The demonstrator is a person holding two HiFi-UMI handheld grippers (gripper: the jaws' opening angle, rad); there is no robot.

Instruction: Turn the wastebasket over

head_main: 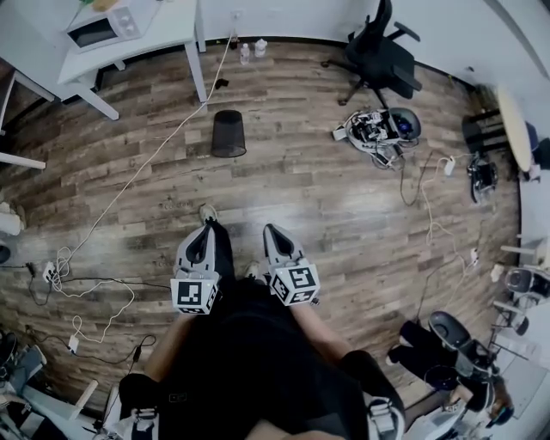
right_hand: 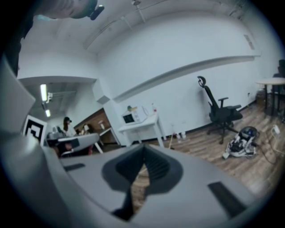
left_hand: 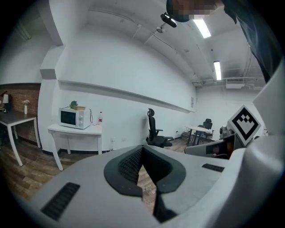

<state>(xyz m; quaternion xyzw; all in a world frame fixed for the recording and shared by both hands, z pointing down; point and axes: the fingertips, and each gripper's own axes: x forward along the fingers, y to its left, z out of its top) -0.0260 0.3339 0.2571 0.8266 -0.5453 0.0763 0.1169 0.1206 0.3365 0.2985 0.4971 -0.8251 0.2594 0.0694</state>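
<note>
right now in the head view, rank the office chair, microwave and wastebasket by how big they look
1. office chair
2. microwave
3. wastebasket
The last two look close. The microwave sits raised, nearer the camera, so their order is unsure.

It was an office: swivel chair point(head_main: 382, 56) at one o'clock, microwave point(head_main: 99, 30) on a white table point(head_main: 172, 26) at eleven.

wastebasket point(head_main: 229, 134): on the floor, ahead of both grippers, well apart from them
grippers: left gripper point(head_main: 204, 229) and right gripper point(head_main: 273, 232) side by side, close in front of the person
table point(head_main: 163, 34): at the far wall, behind and left of the wastebasket
microwave point(head_main: 103, 28): on the table
bottles point(head_main: 245, 53): on the floor at the wall, right of the table
office chair point(head_main: 382, 56): far right, near the wall
cable point(head_main: 163, 144): on the floor, passing left of the wastebasket
</note>
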